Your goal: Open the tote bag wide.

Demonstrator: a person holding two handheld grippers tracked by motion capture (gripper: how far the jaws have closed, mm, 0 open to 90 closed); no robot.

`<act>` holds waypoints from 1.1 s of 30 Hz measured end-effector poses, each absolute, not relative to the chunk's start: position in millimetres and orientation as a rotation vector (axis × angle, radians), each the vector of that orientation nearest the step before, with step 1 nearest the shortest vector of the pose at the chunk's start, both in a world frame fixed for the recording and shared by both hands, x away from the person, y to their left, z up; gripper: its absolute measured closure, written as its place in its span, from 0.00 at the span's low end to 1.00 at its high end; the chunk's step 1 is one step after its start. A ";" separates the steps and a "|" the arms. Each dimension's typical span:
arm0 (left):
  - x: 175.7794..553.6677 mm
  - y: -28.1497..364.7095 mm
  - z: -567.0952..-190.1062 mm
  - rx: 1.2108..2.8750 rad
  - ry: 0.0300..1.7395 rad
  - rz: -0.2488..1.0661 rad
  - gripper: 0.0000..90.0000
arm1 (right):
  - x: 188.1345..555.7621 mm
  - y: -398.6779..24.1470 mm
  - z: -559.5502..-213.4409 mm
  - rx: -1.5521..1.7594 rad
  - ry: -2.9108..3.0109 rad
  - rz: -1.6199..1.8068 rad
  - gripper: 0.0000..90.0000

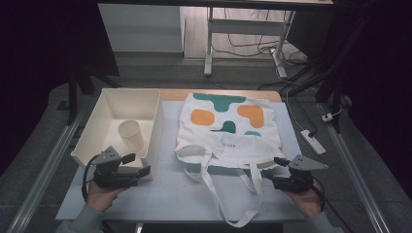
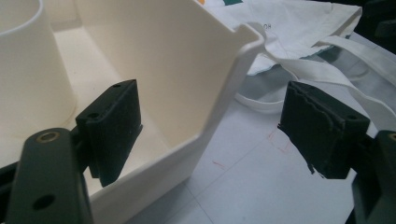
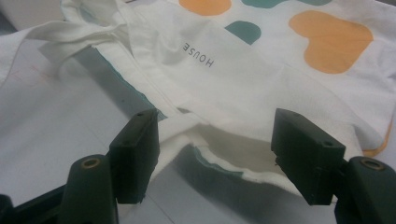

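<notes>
A white tote bag (image 1: 226, 128) with orange and green shapes lies flat mid-table, its mouth and long handles (image 1: 252, 187) toward me. My right gripper (image 1: 273, 170) is open at the right end of the mouth. In the right gripper view its jaws straddle the bag's hem (image 3: 224, 163), below the word HOUSE on the bag (image 3: 261, 79). A cream bin (image 1: 104, 116) at the left holds a white cup (image 1: 131, 135). My left gripper (image 1: 138, 164) is open, and in its own view the bin's near corner wall (image 2: 219, 93) stands between its jaws, with the cup (image 2: 28, 70) inside.
A pale mat (image 1: 180, 194) covers the table. A white power strip (image 1: 312, 141) with its cable lies on the floor past the table's right edge. Desk legs (image 1: 209, 43) and cables stand behind the table. Metal rails (image 1: 43, 170) run along both sides.
</notes>
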State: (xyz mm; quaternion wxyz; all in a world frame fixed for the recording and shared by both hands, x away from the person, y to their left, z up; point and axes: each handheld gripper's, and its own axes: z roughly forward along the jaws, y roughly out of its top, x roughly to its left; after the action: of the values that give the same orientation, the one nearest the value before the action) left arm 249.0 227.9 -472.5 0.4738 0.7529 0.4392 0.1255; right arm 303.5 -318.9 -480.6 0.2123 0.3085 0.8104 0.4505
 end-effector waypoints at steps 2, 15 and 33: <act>250.6 228.6 -472.4 1.843 1.079 0.306 0.23 | 302.9 -320.5 -482.0 0.852 2.245 1.240 0.36; 244.3 229.2 -473.7 1.836 1.071 0.322 0.23 | 304.0 -321.9 -486.3 0.864 2.242 1.248 0.36; 242.3 226.6 -479.3 1.853 1.078 0.335 0.23 | 311.2 -318.0 -491.1 0.859 2.229 1.254 0.37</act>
State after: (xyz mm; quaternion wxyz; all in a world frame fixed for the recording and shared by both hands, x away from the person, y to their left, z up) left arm 242.3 226.6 -479.3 0.4670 0.7553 0.4392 0.1365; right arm 311.2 -318.0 -491.1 0.2202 0.3106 0.8059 0.4534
